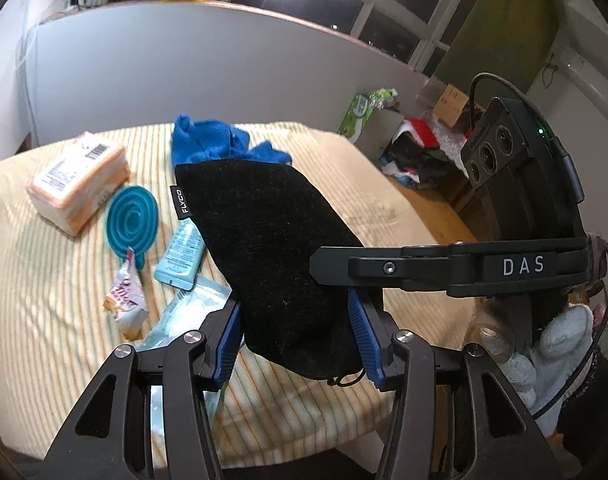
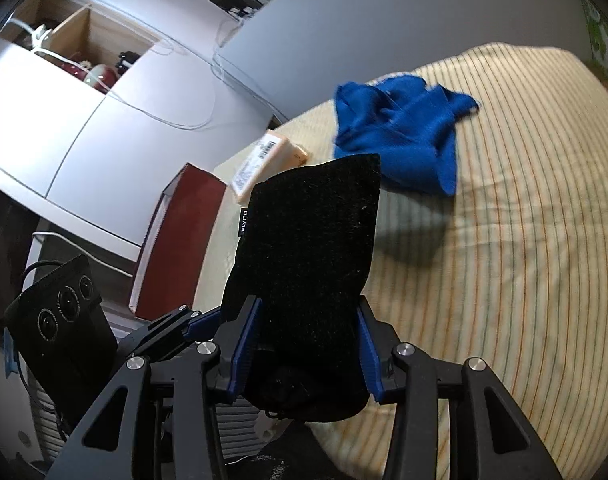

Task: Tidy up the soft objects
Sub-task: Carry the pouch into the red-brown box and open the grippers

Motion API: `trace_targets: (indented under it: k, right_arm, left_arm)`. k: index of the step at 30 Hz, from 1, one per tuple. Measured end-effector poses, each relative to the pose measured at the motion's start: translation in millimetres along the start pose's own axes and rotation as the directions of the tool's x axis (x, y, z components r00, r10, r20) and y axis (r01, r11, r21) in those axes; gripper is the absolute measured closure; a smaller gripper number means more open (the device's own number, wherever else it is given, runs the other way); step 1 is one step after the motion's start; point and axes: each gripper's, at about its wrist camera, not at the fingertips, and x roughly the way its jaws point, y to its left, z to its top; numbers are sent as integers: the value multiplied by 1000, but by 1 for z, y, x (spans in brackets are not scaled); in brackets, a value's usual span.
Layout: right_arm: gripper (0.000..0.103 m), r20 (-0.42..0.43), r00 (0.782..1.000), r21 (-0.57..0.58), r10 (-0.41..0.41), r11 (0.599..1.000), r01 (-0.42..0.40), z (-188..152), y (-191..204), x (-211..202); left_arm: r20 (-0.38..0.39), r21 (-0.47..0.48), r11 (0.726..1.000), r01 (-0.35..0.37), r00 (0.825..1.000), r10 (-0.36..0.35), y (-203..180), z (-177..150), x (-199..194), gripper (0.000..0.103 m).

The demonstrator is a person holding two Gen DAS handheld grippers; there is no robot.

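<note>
Between our left gripper's [image 1: 300,334] blue pads sits a black pouch [image 1: 272,248], and our right gripper [image 2: 308,354] has the same pouch [image 2: 308,264] between its own pads; both sets of fingers stand fairly wide with the fabric filling the gap, touching the pads on each side, raised off the striped cloth [image 1: 44,320] that covers the table. From the left wrist view, the right gripper's arm [image 1: 444,266] crosses in front of the pouch and hides its right edge. Beyond the pouch lies a crumpled blue cloth [image 1: 224,142], just behind its far end. To the left we see a teal funnel [image 1: 132,216], a pale blue packet [image 1: 182,254], a small wrapper [image 1: 126,296], a clear bag [image 1: 188,312] partly under the left fingers, and an orange pack [image 1: 80,186]. From the right wrist view, a red book [image 2: 176,240] stands at the table's left edge.
</note>
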Motion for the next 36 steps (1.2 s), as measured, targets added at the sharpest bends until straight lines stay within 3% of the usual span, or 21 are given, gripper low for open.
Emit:
trace_targets:
  k: [11, 20, 28, 36]
  right_arm:
    - [62, 9, 1000, -124, 24, 992, -23, 1, 76, 6]
    - [62, -32, 998, -222, 60, 973, -66, 18, 142, 49]
    - [62, -74, 994, -318, 82, 943, -101, 34, 207, 89]
    - [62, -131, 987, -398, 96, 906, -142, 55, 279, 148]
  left_arm:
    - [111, -37, 999, -36, 993, 40, 27, -2, -62, 54]
    - [189, -112, 988, -107, 974, 127, 75, -5, -106, 54]
    - [252, -173, 968, -182, 942, 222, 124, -5, -154, 54]
    - [277, -247, 930, -272, 900, 337, 182, -2, -191, 54]
